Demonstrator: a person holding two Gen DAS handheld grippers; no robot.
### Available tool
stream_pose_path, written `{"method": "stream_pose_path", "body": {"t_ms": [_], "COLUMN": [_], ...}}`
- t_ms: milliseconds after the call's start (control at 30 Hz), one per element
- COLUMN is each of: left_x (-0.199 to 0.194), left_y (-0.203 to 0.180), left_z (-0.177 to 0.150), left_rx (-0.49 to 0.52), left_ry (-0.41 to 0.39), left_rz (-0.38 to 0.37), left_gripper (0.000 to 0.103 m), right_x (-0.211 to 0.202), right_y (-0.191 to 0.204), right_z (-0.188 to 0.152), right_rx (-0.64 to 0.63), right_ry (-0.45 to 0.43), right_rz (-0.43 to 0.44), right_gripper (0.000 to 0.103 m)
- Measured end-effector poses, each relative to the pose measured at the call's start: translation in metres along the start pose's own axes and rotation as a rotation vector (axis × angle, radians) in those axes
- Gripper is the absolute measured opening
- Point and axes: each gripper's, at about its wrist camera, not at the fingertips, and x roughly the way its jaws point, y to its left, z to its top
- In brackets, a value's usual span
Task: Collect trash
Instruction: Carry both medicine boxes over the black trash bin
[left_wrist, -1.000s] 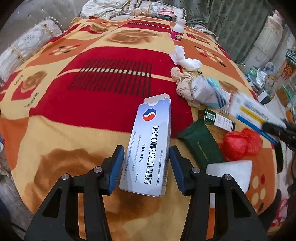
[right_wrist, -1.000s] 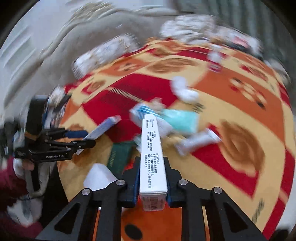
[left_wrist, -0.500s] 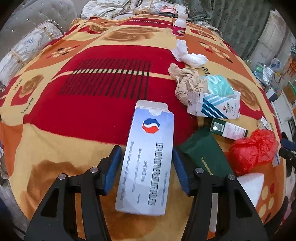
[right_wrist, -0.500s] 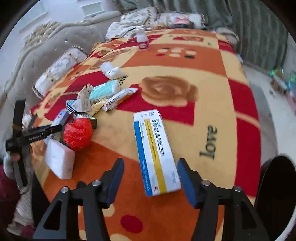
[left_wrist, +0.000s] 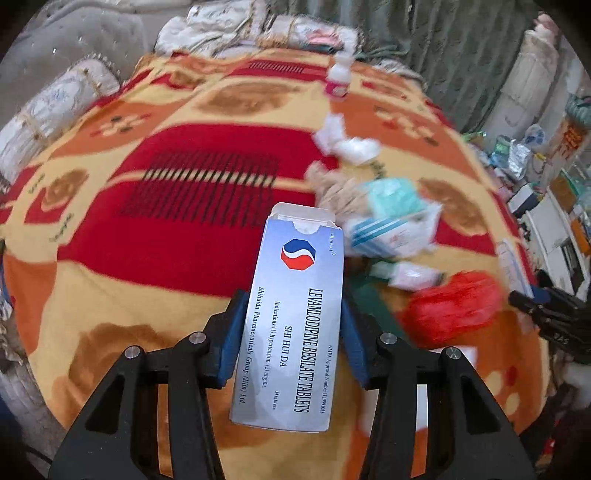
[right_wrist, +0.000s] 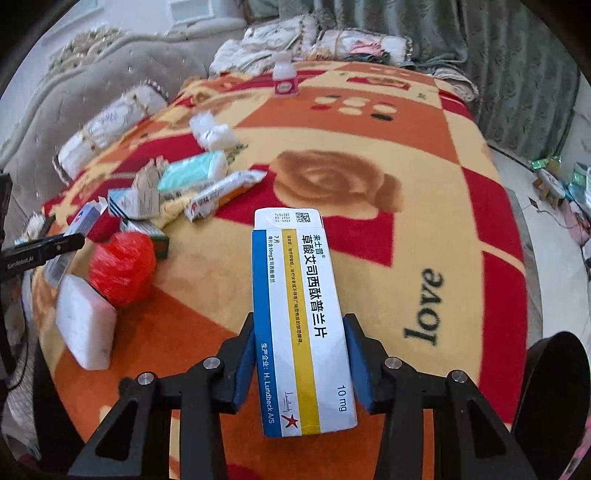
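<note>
the left gripper has just been closing its jaws, and the blue pads now press both long edges of a silver box of tablets, which rides clear of the blanket with its open flap pointing away. the right gripper has also just been closing; its pads sit against both sides of a white box with blue and yellow stripes, held flat side up above the blanket's orange corner.

the rest of the trash lies in a loose heap on the blanket between the two grippers: a red bag crumpled into a ball, touching a white block near the edge; a striped box and a teal pack beside a tan wad of paper; a long wrapper; and white tissue further up. a small bottle stands upright well apart, near the far edge.
</note>
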Motion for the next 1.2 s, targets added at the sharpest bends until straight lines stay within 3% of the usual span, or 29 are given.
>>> {"method": "stream_pose_path", "body": {"t_ms": [233, 500, 800, 1200], "left_x": [-0.023, -0.018, -0.004, 0.023], "left_y": [-0.063, -0.142, -0.240, -0.343], "left_z": [0.013, 0.014, 0.006, -0.010], "left_rx": [0.099, 0.188, 0.297, 0.406], "left_ry": [-0.043, -0.020, 0.023, 0.078], "left_rz": [-0.088, -0.192, -0.291, -0.363], "left_gripper": [0.047, 0.047, 0.047, 0.047], "right_x": [-0.029, -0.055, -0.085, -0.113], "right_y": [-0.009, -0.032, -0.080, -0.150], "right_z": [-0.005, -0.022, -0.051, -0.094], "right_rx": [0.034, 0.084, 0.182, 0.329], "right_ry": [-0.052, -0.083, -0.112, -0.106], "right_rz": [-0.027, -0.067, -0.133, -0.218], "right_gripper": [0.043, 0.043, 0.043, 0.043]}}
